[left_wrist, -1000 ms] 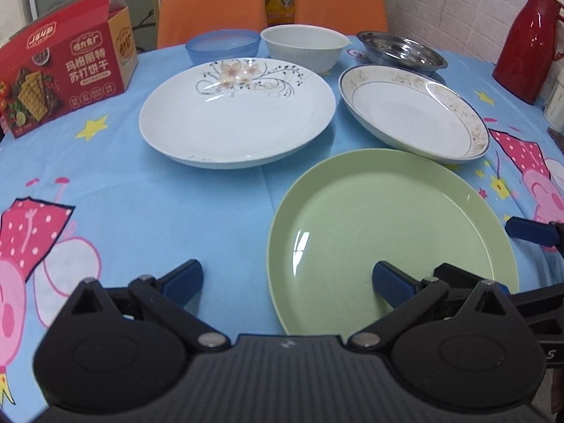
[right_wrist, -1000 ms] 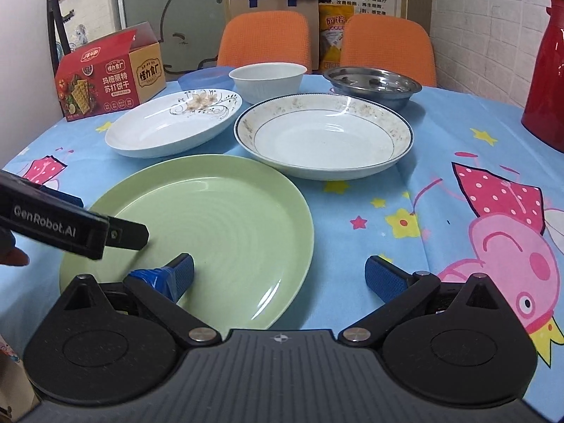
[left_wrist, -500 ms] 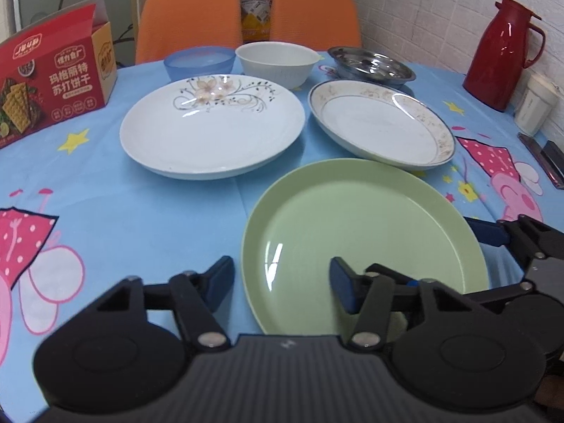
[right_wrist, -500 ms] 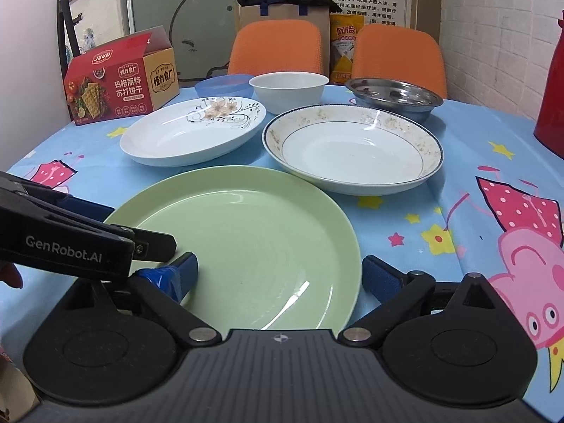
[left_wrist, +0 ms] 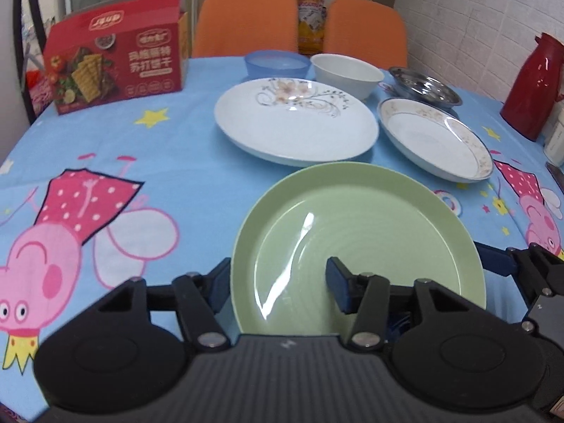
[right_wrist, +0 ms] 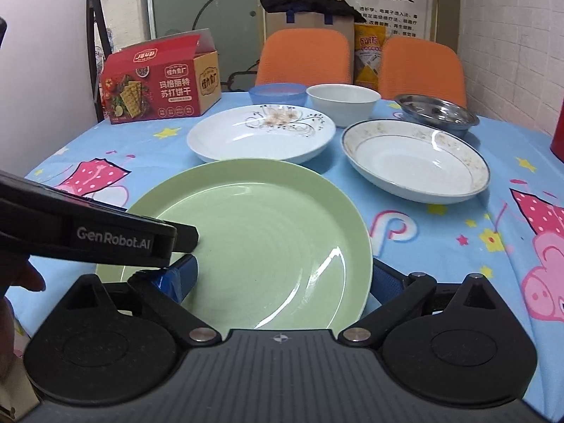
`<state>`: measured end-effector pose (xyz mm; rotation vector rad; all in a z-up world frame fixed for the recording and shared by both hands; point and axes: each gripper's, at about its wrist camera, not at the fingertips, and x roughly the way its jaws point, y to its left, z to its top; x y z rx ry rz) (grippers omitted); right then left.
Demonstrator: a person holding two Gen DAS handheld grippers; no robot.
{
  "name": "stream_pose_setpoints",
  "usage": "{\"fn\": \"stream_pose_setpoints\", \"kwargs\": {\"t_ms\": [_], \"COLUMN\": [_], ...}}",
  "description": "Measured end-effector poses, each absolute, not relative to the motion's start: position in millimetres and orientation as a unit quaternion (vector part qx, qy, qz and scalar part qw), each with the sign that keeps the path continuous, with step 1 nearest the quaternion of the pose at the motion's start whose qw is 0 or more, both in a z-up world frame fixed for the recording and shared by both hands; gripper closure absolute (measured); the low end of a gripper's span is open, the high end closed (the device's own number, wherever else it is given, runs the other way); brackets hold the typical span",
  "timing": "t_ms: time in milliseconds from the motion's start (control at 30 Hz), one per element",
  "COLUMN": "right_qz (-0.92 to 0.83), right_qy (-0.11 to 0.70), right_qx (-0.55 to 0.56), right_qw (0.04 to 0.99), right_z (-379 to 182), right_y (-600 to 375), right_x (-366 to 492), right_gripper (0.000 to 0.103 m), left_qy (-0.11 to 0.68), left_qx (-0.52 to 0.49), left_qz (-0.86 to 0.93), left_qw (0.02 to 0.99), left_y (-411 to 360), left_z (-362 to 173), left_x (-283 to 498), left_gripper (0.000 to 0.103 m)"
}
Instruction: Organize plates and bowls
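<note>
Blue cartoon-printed tablecloth (left_wrist: pixel 197 183) covers a round table with two orange chairs (left_wrist: pixel 246 21) pushed in at its far side, white brick wall to the right.

Three plates lie on the cloth. The green plate (left_wrist: pixel 359 232) is nearest; beyond it, apart from it, are a white plate with a flower pattern (left_wrist: pixel 296 123) and, beside that to the right, a white plate with a gold-speckled rim (left_wrist: pixel 433 137). Behind the plates stand three bowls in a row: one blue bowl (left_wrist: pixel 276 63), one white bowl (left_wrist: pixel 347 72) and one shallow steel bowl (left_wrist: pixel 424 86). One red cracker box (left_wrist: pixel 116 70) stands at the far left, and one red thermos jug (left_wrist: pixel 528 84) at the right edge.

The left gripper (left_wrist: pixel 278 282) straddles the green plate's left rim, one blue pad outside the edge and the other over the plate's floor; its jaws are narrow, have just been opening a little, and I cannot tell whether the pads press on the rim. The right gripper (right_wrist: pixel 285 278) straddles the plate's right side, jaws wide and just opening further, one pad inside the plate and one just outside the rim; whether either touches it I cannot tell. In the right wrist view the left gripper's black body crosses over the plate's left side.
</note>
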<state>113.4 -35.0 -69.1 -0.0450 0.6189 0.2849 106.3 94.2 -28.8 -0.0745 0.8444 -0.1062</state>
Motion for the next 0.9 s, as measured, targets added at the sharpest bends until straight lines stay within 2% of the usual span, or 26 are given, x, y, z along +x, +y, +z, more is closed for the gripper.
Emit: {"fn": "stream_pose_setpoints", "kwargs": {"t_ms": [200,733,800,833,867,900], "right_qz": [0.180,0.188,0.189,0.191,0.197,0.202], "right_qy": [0.318,0.328,0.327,0.328,0.328,0.329], "right_qx": [-0.009,-0.024,-0.020,-0.025,-0.025,-0.019], "right_qw": [0.931,0.925,0.926,0.925,0.923,0.922], "right_z": [-71.7,-77.1,-77.0,-76.9,-75.8,-73.1], "right_y": [-5.4,8.3,5.9,5.4,3.4,-1.0], "right_x": [125.2,130.3,131.0,132.0,133.0,133.9], "right_gripper": [0.014,0.014,0.014,0.015,0.016,0.016], "left_qy": [0.407,0.404,0.403,0.404,0.401,0.389], "left_qx": [-0.047,-0.040,-0.041,-0.050,-0.062,-0.074], "left_qz": [-0.022,-0.015,-0.020,-0.025,-0.028,-0.027], "left_qw": [0.912,0.914,0.914,0.913,0.914,0.918], "left_y": [125.4,129.9,128.0,130.2,134.3,139.9], "left_z": [-26.6,-40.7,-41.1,-40.5,-38.4,-33.5], "left_x": [105.4,111.7,114.1,115.7,116.1,115.1], "left_gripper": [0.052,0.049,0.044,0.029,0.018,0.018]}}
